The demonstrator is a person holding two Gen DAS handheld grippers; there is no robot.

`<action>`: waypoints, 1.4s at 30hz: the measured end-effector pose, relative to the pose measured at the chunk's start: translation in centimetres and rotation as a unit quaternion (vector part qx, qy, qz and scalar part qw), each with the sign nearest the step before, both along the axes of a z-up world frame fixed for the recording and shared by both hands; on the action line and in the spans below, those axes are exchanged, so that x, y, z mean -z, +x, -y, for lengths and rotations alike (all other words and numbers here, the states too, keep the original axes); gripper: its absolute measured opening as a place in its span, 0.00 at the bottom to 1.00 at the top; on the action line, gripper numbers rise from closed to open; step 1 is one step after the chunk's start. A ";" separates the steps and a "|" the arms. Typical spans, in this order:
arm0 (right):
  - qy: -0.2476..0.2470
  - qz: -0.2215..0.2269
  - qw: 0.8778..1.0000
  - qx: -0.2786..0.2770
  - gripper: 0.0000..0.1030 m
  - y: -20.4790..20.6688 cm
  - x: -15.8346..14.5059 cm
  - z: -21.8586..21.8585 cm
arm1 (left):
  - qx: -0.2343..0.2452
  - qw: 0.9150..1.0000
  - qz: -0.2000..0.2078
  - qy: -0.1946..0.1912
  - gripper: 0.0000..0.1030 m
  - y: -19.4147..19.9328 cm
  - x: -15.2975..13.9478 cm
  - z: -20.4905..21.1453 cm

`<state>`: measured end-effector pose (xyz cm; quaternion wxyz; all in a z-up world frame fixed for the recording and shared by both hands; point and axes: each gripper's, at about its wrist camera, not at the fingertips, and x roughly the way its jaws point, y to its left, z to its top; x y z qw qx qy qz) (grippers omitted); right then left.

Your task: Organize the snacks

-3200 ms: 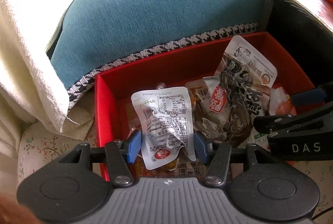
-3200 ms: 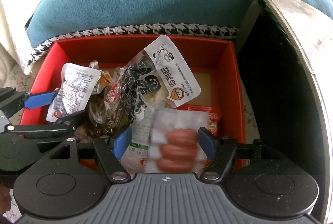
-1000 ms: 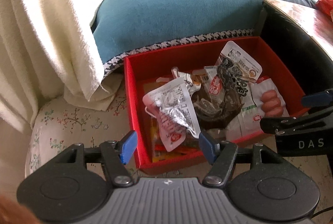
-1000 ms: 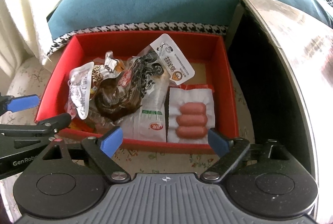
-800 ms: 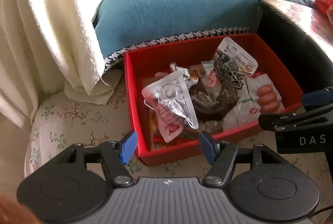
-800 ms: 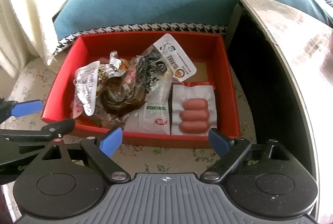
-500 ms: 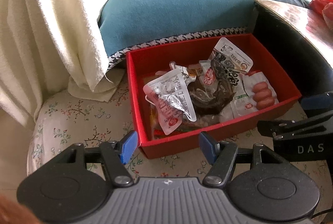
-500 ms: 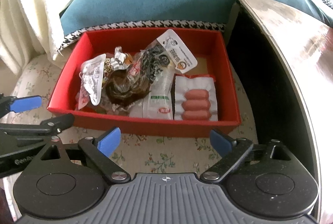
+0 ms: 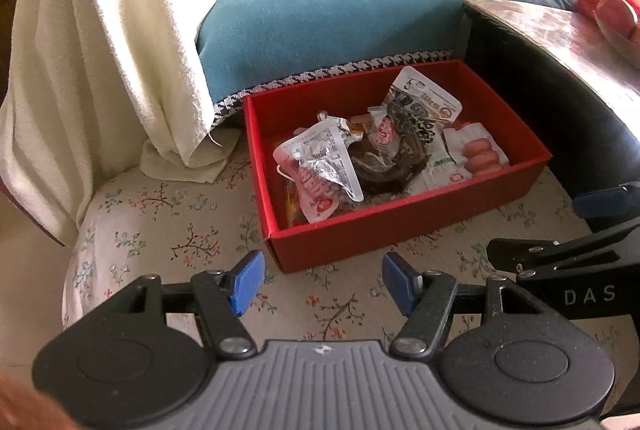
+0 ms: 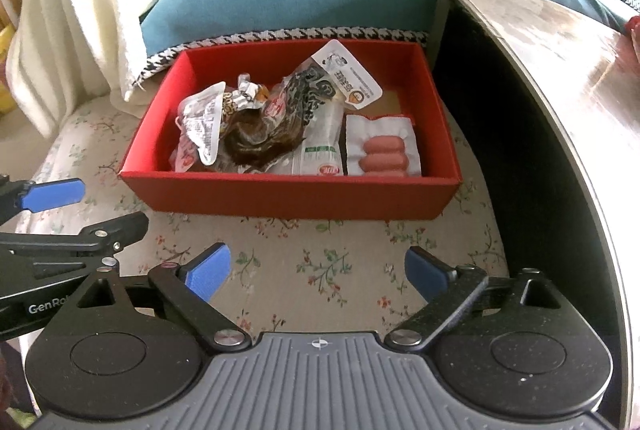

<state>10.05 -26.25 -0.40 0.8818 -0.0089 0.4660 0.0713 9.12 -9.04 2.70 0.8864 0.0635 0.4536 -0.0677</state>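
The open-topped rectangular red cardboard box [image 9: 404, 226] sits on the cream floral-print fabric surface [image 9: 168, 226], with its far wall close against the teal cushion with houndstooth trim [image 9: 332, 18]. Inside it lie the snacks: a clear vacuum pack of three pink sausages [image 10: 383, 152] at the right end, a white-and-green sachet [image 10: 322, 150] just beside it, a dark brown glossy packet [image 10: 256, 144] in the middle, a tall white pouch with black lettering [image 10: 340, 76] leaning toward 12 o'clock, and a crinkled silver-white sachet [image 9: 320, 166] at the left end. The left gripper [image 9: 322, 284] is spread wide and holds nothing; the box lies at its 12 o'clock, apart from its blue fingertips [image 9: 246, 280]. The right gripper [image 10: 318, 272] is likewise spread and empty, with the box at 12 o'clock, clear of its tips. A cream towel [image 9: 100, 50] hangs at 10 o'clock, and a dark table with a glossy wooden top [image 10: 560, 62] stands at 2 o'clock.
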 end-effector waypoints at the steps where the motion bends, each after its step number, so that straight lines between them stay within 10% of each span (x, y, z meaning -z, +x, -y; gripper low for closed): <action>1: 0.001 0.000 1.000 0.001 0.94 -0.3 0.0 0.0 | 0.001 1.000 0.002 0.001 0.57 -0.3 0.0 0.0; 42: 0.010 0.012 1.000 0.002 0.95 -5.7 0.1 -0.9 | 0.009 1.000 -0.008 0.001 0.57 -5.5 0.0 -0.7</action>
